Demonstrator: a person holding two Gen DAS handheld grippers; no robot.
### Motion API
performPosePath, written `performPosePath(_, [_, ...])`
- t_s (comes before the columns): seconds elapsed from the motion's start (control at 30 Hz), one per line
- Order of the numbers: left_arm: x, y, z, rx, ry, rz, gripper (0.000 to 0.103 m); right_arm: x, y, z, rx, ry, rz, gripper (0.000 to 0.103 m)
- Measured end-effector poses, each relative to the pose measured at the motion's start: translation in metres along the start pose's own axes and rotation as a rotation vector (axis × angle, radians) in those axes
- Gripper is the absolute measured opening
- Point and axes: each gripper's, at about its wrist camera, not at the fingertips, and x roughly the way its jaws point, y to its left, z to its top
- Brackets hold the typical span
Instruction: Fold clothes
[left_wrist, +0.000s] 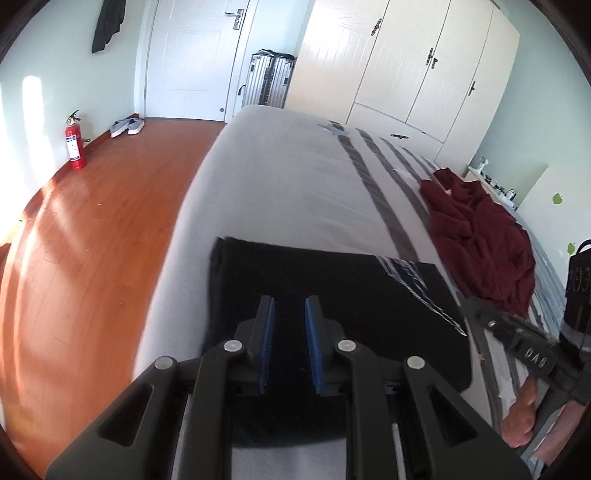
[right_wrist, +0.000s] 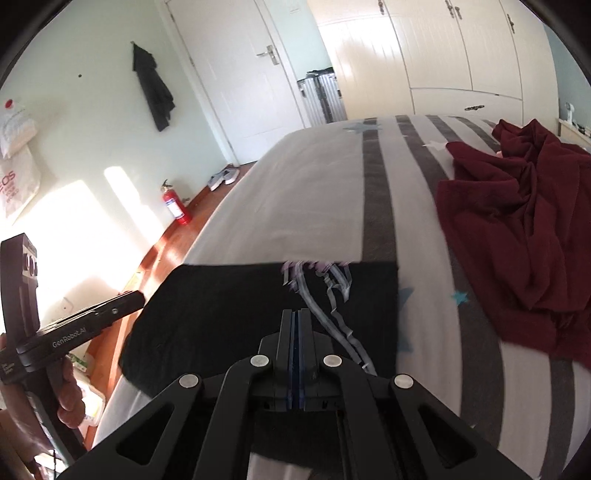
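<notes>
Left wrist view: the left hand-held gripper (left_wrist: 290, 325) at lower centre has its blue pads a narrow gap apart with nothing between them, above a folded black garment (left_wrist: 332, 291) on the near edge of the bed (left_wrist: 288, 177). A crumpled dark red garment (left_wrist: 480, 236) lies at right.

Right wrist view: the right hand-held gripper (right_wrist: 296, 343) is fully closed and empty, over the black garment (right_wrist: 229, 302) at lower centre. The red garment (right_wrist: 517, 229) fills the right side.
</notes>
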Motion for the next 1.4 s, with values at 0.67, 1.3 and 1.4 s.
performPosePath(0.67, [-0.002,0.026,-0.029,-0.003,0.039,0.135,0.002,0.004,-0.038,-0.04,0.01,0.07,-0.136,0.0])
performPosePath(1.3, [-0.095,-0.028,-0.048,-0.058,0.01,0.263,0.023,-0.102,-0.067,-0.045,-0.017,0.035,-0.102,0.002])
performPosePath(1.4, [-0.137,-0.065,-0.072,-0.072,-0.017,0.287,0.056,-0.144,-0.069,-0.055,-0.049,0.035,-0.096,0.024])
